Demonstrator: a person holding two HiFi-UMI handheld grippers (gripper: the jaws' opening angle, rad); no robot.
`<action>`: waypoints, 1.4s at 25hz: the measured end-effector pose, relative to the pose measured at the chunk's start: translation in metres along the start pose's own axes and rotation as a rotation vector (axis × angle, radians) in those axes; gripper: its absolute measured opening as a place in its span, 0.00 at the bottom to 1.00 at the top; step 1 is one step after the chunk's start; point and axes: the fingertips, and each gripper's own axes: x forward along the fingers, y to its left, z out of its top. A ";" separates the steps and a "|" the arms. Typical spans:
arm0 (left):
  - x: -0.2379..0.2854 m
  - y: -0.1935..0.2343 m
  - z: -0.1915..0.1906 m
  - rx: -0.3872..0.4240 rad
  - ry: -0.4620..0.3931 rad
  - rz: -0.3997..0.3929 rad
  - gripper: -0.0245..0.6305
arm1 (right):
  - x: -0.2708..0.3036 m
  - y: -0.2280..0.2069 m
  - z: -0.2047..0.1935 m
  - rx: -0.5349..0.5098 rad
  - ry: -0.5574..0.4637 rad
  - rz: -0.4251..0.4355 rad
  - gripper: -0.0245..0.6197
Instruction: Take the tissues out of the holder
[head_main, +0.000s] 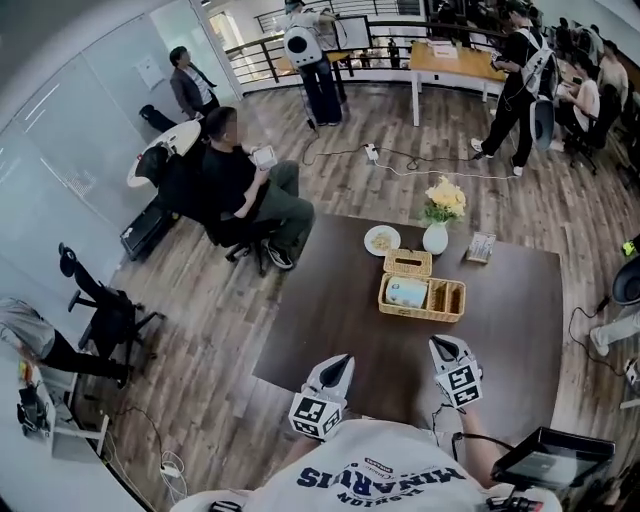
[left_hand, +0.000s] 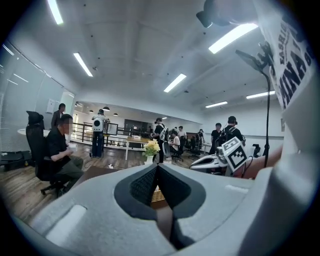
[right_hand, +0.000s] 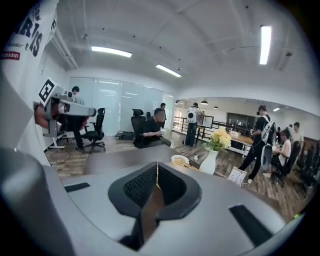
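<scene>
A wicker holder (head_main: 421, 312) stands on the dark table (head_main: 320, 330) ahead of me, with a pale blue tissue pack (head_main: 406, 292) in its left compartment. A wicker tissue box (head_main: 407, 263) with a slot on top sits against the holder's far side. Both grippers hover at the table's near edge, well short of the holder. My left gripper (head_main: 345, 358) is shut and empty, its pads meeting in the left gripper view (left_hand: 158, 166). My right gripper (head_main: 440, 343) is also shut with nothing in it (right_hand: 157, 164).
A white vase of yellow flowers (head_main: 436, 236), a small plate (head_main: 382, 240) and a standing card (head_main: 481, 247) sit behind the holder. A seated person (head_main: 245, 190) is at the table's far left corner. Other people, chairs and floor cables lie beyond.
</scene>
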 end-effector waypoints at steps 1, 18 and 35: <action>-0.004 0.005 -0.001 -0.005 -0.001 0.019 0.04 | 0.013 0.000 0.000 -0.030 0.019 0.015 0.05; -0.086 0.049 -0.030 -0.096 0.010 0.299 0.04 | 0.225 -0.040 -0.071 -0.690 0.446 0.087 0.27; -0.081 0.057 -0.024 -0.092 -0.010 0.312 0.04 | 0.281 -0.065 -0.144 -0.724 0.769 0.094 0.13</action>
